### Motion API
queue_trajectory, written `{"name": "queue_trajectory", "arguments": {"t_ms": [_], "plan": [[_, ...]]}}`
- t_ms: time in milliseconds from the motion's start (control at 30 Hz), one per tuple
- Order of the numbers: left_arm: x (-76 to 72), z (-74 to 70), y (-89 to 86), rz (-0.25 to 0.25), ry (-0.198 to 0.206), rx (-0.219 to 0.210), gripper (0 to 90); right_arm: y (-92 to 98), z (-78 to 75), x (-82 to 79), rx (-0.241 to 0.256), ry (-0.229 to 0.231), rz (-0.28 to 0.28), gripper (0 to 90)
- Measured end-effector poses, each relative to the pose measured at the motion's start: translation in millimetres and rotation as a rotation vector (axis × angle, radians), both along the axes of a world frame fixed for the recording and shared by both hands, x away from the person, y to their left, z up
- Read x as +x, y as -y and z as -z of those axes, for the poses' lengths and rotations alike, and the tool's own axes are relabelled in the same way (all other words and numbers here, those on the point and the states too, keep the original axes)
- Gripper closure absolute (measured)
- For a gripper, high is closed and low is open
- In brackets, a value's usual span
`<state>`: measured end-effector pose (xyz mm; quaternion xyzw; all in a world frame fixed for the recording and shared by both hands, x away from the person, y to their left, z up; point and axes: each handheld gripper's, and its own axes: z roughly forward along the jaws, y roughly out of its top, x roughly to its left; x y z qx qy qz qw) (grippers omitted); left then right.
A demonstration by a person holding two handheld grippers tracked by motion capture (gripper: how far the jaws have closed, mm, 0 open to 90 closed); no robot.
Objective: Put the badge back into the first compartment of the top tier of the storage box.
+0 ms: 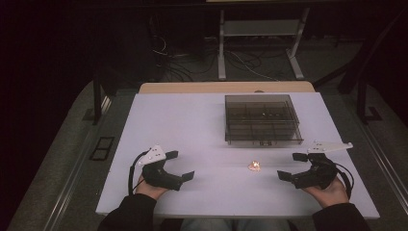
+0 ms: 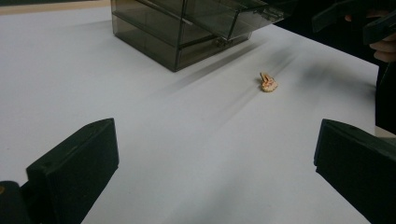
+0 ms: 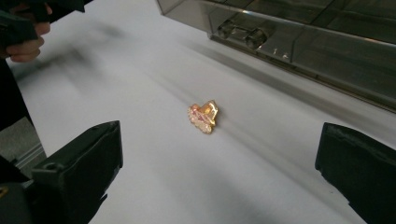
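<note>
The counter (image 1: 192, 120) carried a smoked, see-through compartment box (image 1: 262, 118) toward its far side, lid closed as far as could be judged, with a latch on the near wall; the box appeared rigid, thin-walled and probably light, so a push would likely slide it.

The left gripper (image 1: 182, 166) rested low at the near left of the counter, jaws spread wide and nothing between them; the right gripper (image 1: 292, 166) rested at the near right, jaws likewise parted and empty; both pointed inward toward the counter's middle.

The work piece was a small gold-and-pink trinket (image 3: 204, 116), possibly a pin or charm; it lay flat on the bare counter, just in front of the box's latch wall and apart from it, between the two grippers and nearer the right one; in the right gripper view it lay ahead of the jaws, slightly left of their centre line; in the left gripper view the same trinket (image 2: 268, 83) lay farther off, toward the right.

Handling judgement: very light, stiff, glossy and likely slippery; low profile, so the jaw tips would need to meet the counter; grip across the narrow edges, gently, since it could skid or flick away.
</note>
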<state>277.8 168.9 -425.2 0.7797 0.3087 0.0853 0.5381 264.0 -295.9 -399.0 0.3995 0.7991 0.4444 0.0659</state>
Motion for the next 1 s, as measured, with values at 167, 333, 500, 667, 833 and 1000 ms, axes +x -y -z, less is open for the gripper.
{"name": "queue_trajectory", "arguments": {"t_ms": [167, 333, 500, 667, 833, 1000], "plan": [[-0.5, 0.3, 0.9, 0.000, 0.001, 0.002, 0.0, -8.0, -6.2, 3.6, -0.025, -0.003, -0.026, 0.1], [-0.7, 0.1, 0.8, -0.004, 0.003, 0.004, 0.0, -14.6, -9.4, 8.7, -0.035, -0.016, -0.046, 0.1], [-0.5, 0.2, 0.6, -0.007, 0.005, 0.002, 0.0, -21.3, -12.3, 12.5, -0.044, -0.031, -0.066, 0.1], [-0.6, 0.2, 0.8, -0.006, 0.005, 0.005, 0.0, -25.7, -14.9, 15.0, -0.051, -0.031, -0.082, 0.1], [-0.6, 0.4, 0.9, -0.006, 0.003, 0.004, 0.0, -32.3, -18.2, 18.0, -0.063, -0.038, -0.104, 0.1], [-0.8, 0.4, 1.0, -0.003, 0.001, 0.006, 0.0, -38.0, -19.0, 19.4, -0.077, -0.047, -0.122, 0.1]]}}
